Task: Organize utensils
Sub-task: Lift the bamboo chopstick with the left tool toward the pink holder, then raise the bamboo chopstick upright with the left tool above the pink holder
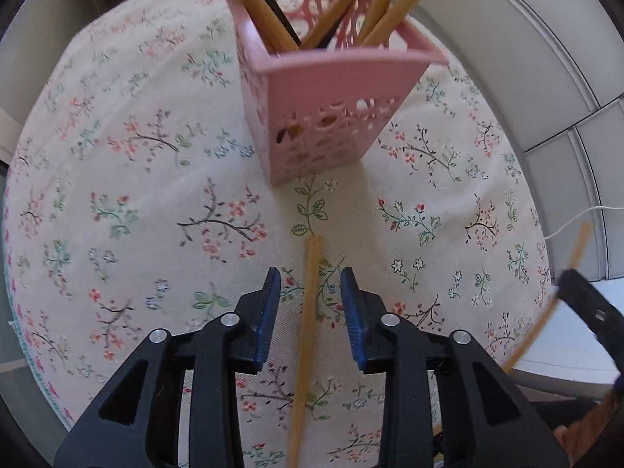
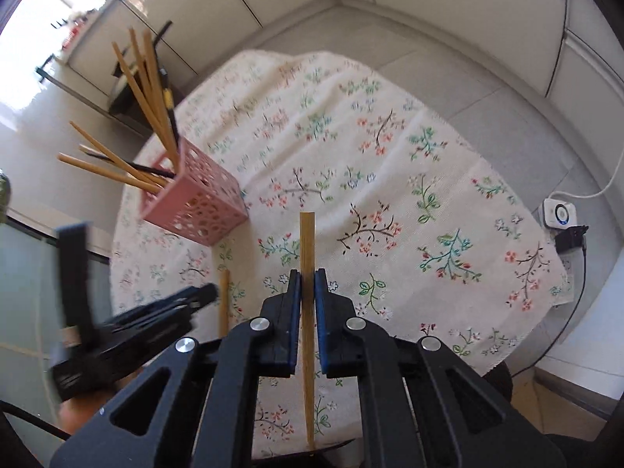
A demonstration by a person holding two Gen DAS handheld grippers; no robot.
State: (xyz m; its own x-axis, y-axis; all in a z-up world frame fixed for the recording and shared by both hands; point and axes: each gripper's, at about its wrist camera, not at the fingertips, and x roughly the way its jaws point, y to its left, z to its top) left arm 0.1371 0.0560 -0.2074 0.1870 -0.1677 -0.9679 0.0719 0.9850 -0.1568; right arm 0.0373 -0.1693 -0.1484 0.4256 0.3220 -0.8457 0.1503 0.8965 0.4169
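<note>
A pink perforated basket (image 1: 323,105) stands on the floral tablecloth and holds several wooden and dark chopsticks (image 1: 257,4); it also shows in the right wrist view (image 2: 199,202). My left gripper (image 1: 311,280) is open, low over the cloth, with a wooden chopstick (image 1: 306,335) lying on the cloth between its fingers. My right gripper (image 2: 307,277) is shut on another wooden chopstick (image 2: 307,241) and holds it above the table. The right gripper (image 1: 585,308) shows blurred at the right edge of the left wrist view. The left gripper (image 2: 156,312) shows at lower left in the right wrist view.
The round table with its floral tablecloth (image 2: 390,179) stands on a grey tiled floor. White cabinets line the wall behind. A white device (image 2: 559,212) with a cable lies on the floor at the right. A dark stand (image 2: 128,97) is behind the basket.
</note>
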